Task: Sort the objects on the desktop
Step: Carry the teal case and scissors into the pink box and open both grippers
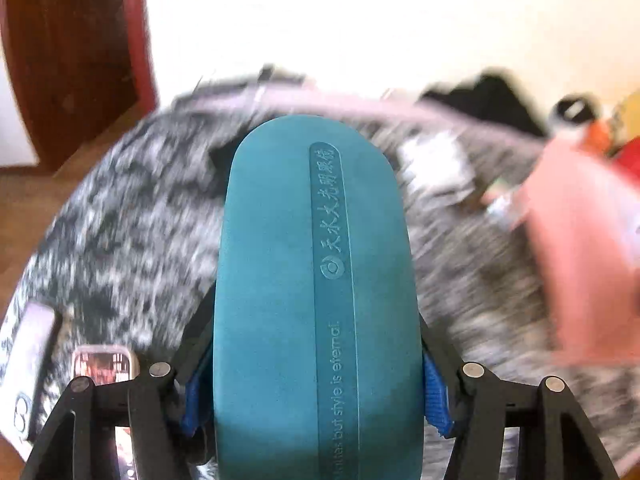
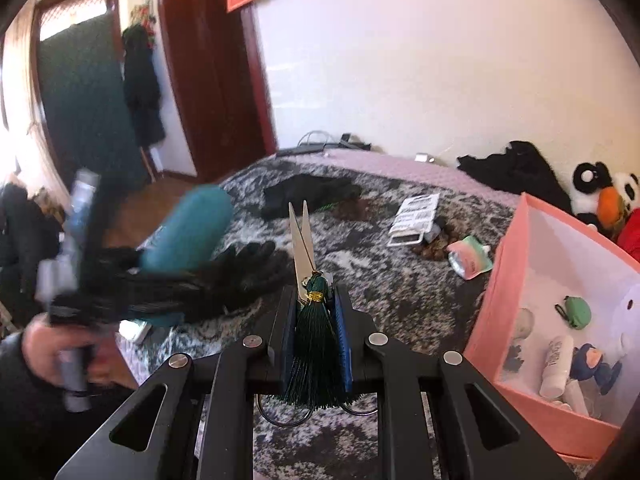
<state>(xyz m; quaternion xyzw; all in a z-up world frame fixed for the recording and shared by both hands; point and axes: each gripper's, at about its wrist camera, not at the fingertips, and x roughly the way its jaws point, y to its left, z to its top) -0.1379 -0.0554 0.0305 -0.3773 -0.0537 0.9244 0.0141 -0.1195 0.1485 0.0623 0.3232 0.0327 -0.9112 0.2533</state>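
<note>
My left gripper [image 1: 316, 384] is shut on a teal glasses case [image 1: 316, 280], held in the air above the grey mottled bedspread [image 1: 132, 216]. The case also shows blurred in the right wrist view [image 2: 188, 232], at the left. My right gripper [image 2: 314, 320] is shut on a pair of scissors [image 2: 302, 240] with a dark green tassel [image 2: 316, 344]; the closed blades point forward. A pink box [image 2: 516, 264] stands at the right and holds several small items; it shows blurred in the left wrist view [image 1: 580, 240].
On the bedspread [image 2: 400, 288] lie a black cloth [image 2: 312, 192], a white packet [image 2: 416, 216], a small pastel tube [image 2: 470, 260] and a black glove [image 2: 240, 268]. Plush toys [image 2: 600, 196] sit at the far right. Two phones [image 1: 100, 364] lie at the left.
</note>
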